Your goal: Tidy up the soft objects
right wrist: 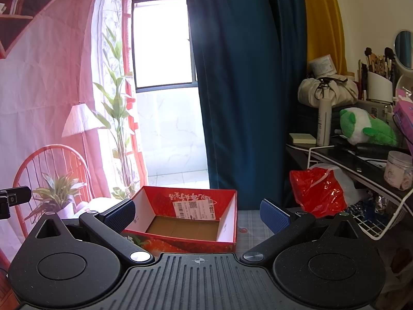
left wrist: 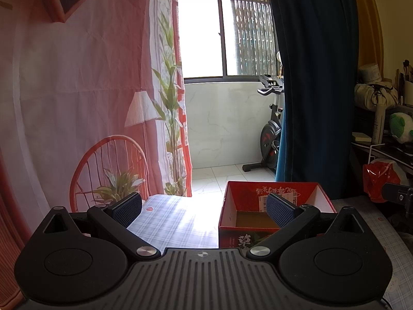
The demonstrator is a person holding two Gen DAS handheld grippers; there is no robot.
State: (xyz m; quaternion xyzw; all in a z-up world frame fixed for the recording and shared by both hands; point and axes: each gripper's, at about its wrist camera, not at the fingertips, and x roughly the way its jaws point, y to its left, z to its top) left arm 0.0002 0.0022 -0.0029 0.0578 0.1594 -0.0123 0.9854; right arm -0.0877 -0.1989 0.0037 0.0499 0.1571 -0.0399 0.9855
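Left gripper [left wrist: 204, 213] and right gripper [right wrist: 198, 215], both spread wide and empty, face a red box [right wrist: 185, 222].

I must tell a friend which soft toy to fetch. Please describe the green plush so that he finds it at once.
Start at the blue curtain, then look right to the crowded dark shelf. The plush lies there, behind a white bottle and below a tied beige bag. It alone is fluffy, bright green and white.
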